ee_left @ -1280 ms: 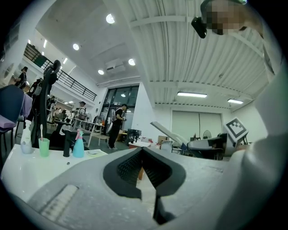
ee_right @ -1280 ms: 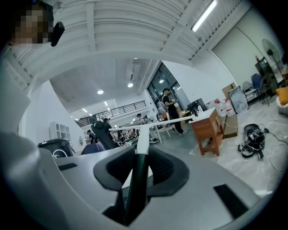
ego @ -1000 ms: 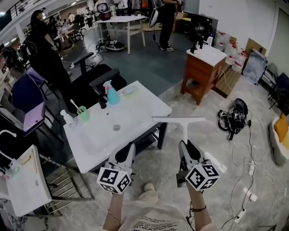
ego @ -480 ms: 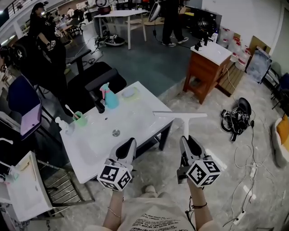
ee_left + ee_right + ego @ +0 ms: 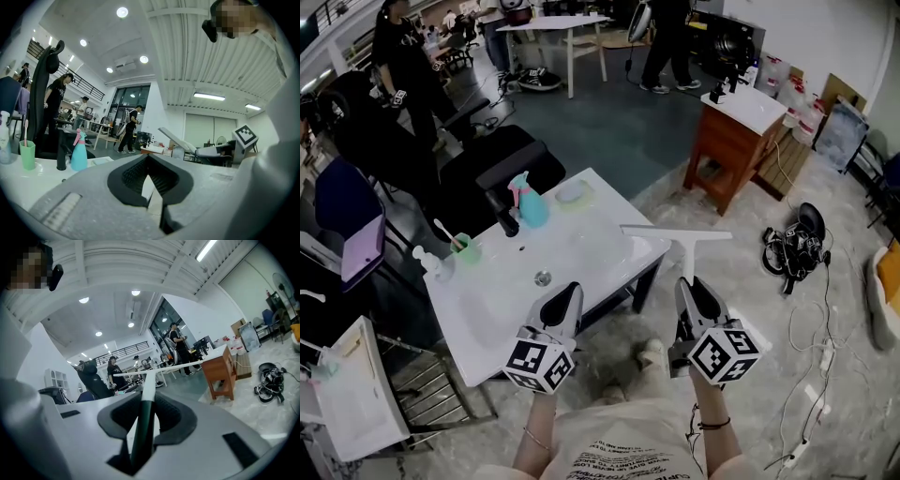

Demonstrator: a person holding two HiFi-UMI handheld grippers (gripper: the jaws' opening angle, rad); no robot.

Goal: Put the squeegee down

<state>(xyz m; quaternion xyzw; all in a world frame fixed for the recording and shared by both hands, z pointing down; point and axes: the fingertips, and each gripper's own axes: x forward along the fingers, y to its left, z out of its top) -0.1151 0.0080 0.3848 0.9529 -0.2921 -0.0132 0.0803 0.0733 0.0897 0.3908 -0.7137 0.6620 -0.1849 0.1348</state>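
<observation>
The squeegee [image 5: 684, 246] is white and T-shaped, with a dark-ended handle. My right gripper [image 5: 689, 286] is shut on that handle, and the squeegee points forward and level. The blade's left end hangs over the right corner of the white sink table [image 5: 492, 314]. The right gripper view shows the handle [image 5: 146, 390] clamped between the pads and the blade across the far end. My left gripper [image 5: 564, 302] is shut and holds nothing, over the table's front edge beside the basin drain [image 5: 543, 277]. From the left gripper view the squeegee [image 5: 176, 139] shows off to the right.
On the table's far side stand a teal spray bottle [image 5: 530, 202], a black faucet [image 5: 504, 217], a green cup [image 5: 468, 249] and a soap dish [image 5: 572, 195]. A wooden cabinet [image 5: 731, 141] stands at the right. Cables and a black bag [image 5: 792, 248] lie on the floor. People stand at the back.
Both grippers have come forward toward the sink table. The squeegee blade, earlier short of the table's right corner, now reaches over it. Both grips are unchanged.
</observation>
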